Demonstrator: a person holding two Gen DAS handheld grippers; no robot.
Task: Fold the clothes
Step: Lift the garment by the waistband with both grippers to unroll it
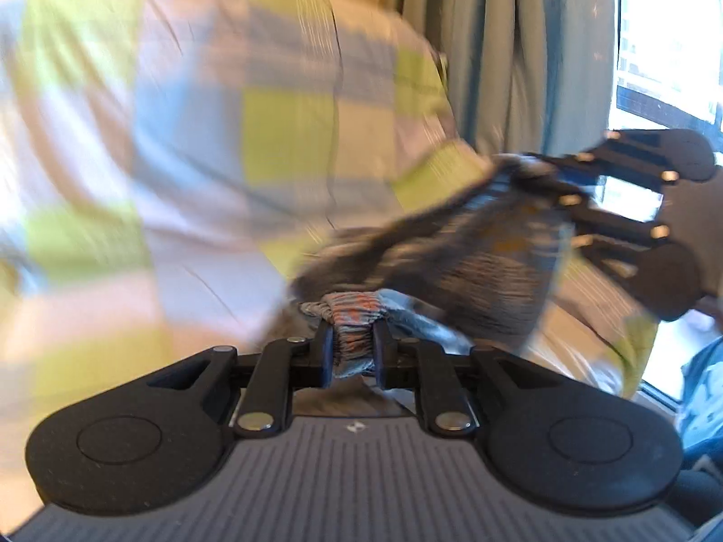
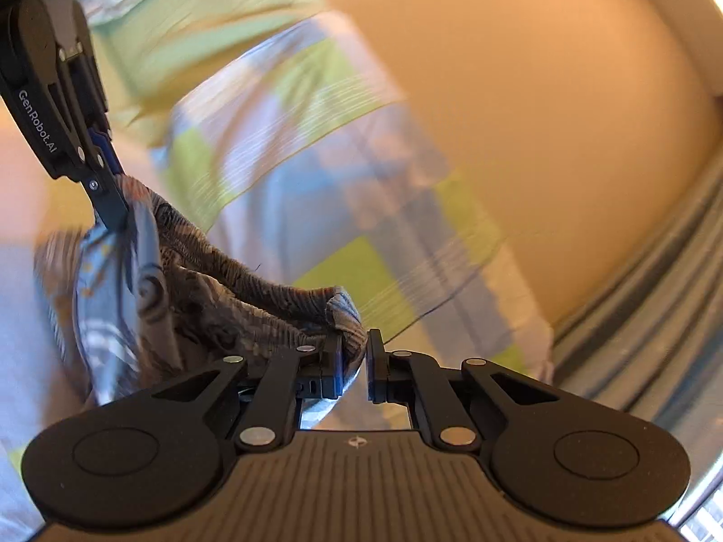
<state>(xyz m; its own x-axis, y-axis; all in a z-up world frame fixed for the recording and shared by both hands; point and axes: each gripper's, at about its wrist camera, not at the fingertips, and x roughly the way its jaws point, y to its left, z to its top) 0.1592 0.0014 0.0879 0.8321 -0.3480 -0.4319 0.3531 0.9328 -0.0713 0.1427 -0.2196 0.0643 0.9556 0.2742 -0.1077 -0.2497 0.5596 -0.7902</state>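
The left gripper [image 1: 352, 352] has its jaws pressed onto a bunched, elasticated edge of the patterned grey garment [image 1: 452, 262]; the gathered band, grey with orange flecks, sits squarely between the two pads; in the right wrist view the same tool comes in from the upper left, its tip buried in cloth. The right gripper [image 2: 354, 366] pinches another bunched piece of the garment's ribbed edge, though there the cloth lies against the left pad and a slim gap shows by the right pad, so I judge that hold the less secure of the two; in the left wrist view it shows at the right edge with the fabric running into it.

Between the two tools the garment hangs as a slack swag, held up off the bed; its ribbed band runs from one grip to the other and a bluish printed panel [image 2: 104, 298] droops below; it looks like a small piece with an elastic waist, but I cannot tell which kind.

Beyond lies the checked bedcover [image 1: 203, 135], green, blue and lilac squares, much smeared by blur; behind it a warm yellow wall [image 2: 542, 113], grey-blue curtains [image 1: 519, 54] and a bright window [image 1: 664, 45].

As for progress, I judge this an early stage; the garment is gripped at two points and lifted, yet no crease or neat fold is visible; laying it flat and all the folding seem yet to come.
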